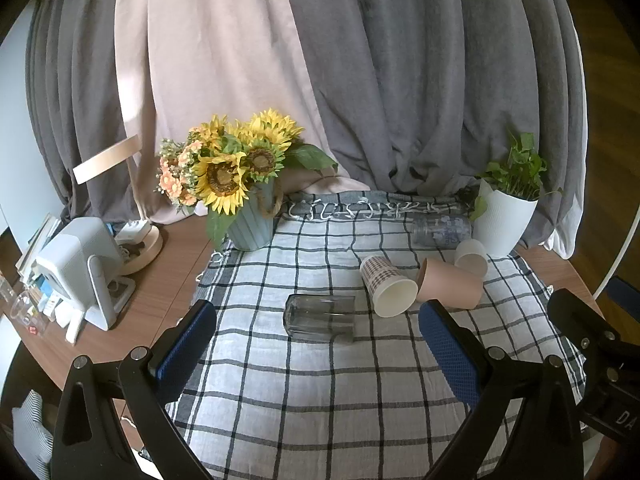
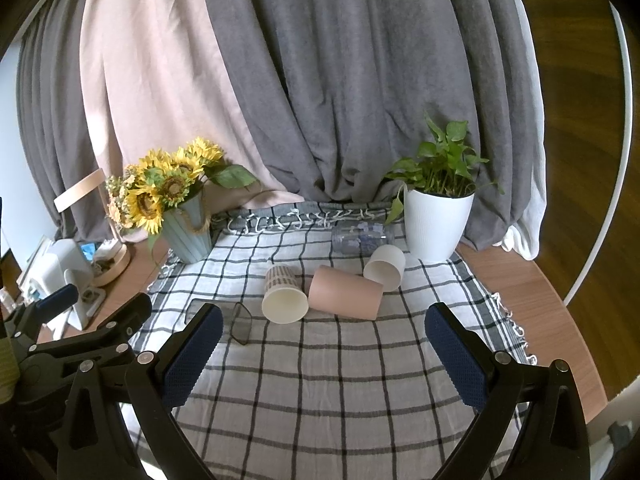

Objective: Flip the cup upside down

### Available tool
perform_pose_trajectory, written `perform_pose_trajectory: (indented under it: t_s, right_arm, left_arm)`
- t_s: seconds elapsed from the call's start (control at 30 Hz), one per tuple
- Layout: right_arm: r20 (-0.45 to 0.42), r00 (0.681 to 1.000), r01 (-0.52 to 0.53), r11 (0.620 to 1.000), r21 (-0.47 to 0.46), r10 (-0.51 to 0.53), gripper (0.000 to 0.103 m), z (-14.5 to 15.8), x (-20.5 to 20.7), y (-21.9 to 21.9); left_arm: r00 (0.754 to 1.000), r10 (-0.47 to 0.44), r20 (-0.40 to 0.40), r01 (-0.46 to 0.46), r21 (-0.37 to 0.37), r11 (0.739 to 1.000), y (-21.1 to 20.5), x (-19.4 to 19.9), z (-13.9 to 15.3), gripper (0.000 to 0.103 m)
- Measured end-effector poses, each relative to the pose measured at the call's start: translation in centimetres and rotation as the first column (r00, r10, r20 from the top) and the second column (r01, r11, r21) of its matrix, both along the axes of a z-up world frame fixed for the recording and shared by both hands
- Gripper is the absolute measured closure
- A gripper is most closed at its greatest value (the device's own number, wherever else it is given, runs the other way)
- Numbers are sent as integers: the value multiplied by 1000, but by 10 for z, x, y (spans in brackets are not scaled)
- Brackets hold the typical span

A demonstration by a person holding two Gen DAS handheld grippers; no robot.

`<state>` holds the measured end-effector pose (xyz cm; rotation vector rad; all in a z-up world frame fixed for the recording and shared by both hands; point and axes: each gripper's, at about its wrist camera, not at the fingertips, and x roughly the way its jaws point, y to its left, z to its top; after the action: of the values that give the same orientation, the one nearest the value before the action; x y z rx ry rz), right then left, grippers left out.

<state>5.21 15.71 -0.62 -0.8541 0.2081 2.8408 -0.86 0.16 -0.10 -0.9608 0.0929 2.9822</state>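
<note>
Cups lie toppled on a checked cloth (image 1: 320, 400) that covers the middle of a wooden table (image 1: 160, 300), none yet turned rim-down, so the task looks unstarted. Taking the cloth as the landmark: behind its far edge hang grey and pink curtains (image 2: 320, 80); at its far-left corner stands a ribbed blue vase of sunflowers (image 1: 250, 228), likely set back to keep the working area free; at its far-right corner stands a white pot with a green plant (image 2: 436, 224). Off the cloth's left edge sit a white desk gadget (image 1: 80, 264) and a lamp base.

On the cloth's centre, a pink cup (image 2: 346, 292) lies on its side, mouth toward the left. Just beside it, apparently touching, a patterned paper cup (image 2: 282, 294) lies with its open mouth facing the cameras. Left of these, a smoky square glass (image 1: 320, 318) rests on its side. Toward the far-right corner, a small white cup (image 2: 384, 266) lies mouth-forward, and behind it a clear printed bottle (image 2: 362, 238) lies flat; its print is too blurred to read.

The left gripper (image 1: 316, 340) hovers spread wide above the cloth's near half, empty, roughly facing the glass. The right gripper (image 2: 324, 344) is likewise wide apart and empty, lined up near the pink cup. Letters "DA" show on the right tool's body.
</note>
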Motion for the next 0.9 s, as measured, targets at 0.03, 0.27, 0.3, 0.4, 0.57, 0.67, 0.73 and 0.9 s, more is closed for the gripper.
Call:
perform_pose_trajectory:
  t_s: [0.03, 0.27, 0.3, 0.4, 0.57, 0.67, 0.73, 0.9]
  right_arm:
    - [-1, 1000, 0, 1000, 0, 0, 2, 0, 1, 0]
    - [-1, 1000, 0, 1000, 1, 0, 2, 0, 1, -1]
    - [-1, 1000, 0, 1000, 1, 0, 2, 0, 1, -1]
    - [0, 1000, 1, 1000, 1, -1, 2, 1, 1, -1]
    - [-2, 1000, -1, 1000, 1, 1, 2, 1, 1, -1]
    - [-3, 1000, -2, 1000, 2, 2, 2, 0, 1, -2]
    - [-3, 1000, -1, 1000, 1, 1, 2, 0, 1, -2]
    - [-5, 1000, -4, 1000, 1, 4, 2, 0, 1, -2]
  left_arm:
    - [1000, 0, -1, 0, 0, 1000, -1, 1, 0, 0]
    - [1000, -11, -3, 11, 3, 1000, -1, 3, 0, 0]
    - [1000, -12, -4, 12, 3, 1000, -1, 3, 0, 0]
    - [1000, -13, -5, 13, 5, 1000, -2, 6, 0, 0]
    - [1000, -15, -5, 15, 3, 1000, -2, 6, 1, 0]
    - [1000, -16, -5, 16, 5, 1000, -3, 6, 1, 0]
    - [1000, -17, -5, 17, 4, 1000, -3, 6, 1, 0]
    - [1000, -19, -5, 19, 4, 1000, -3, 6, 1, 0]
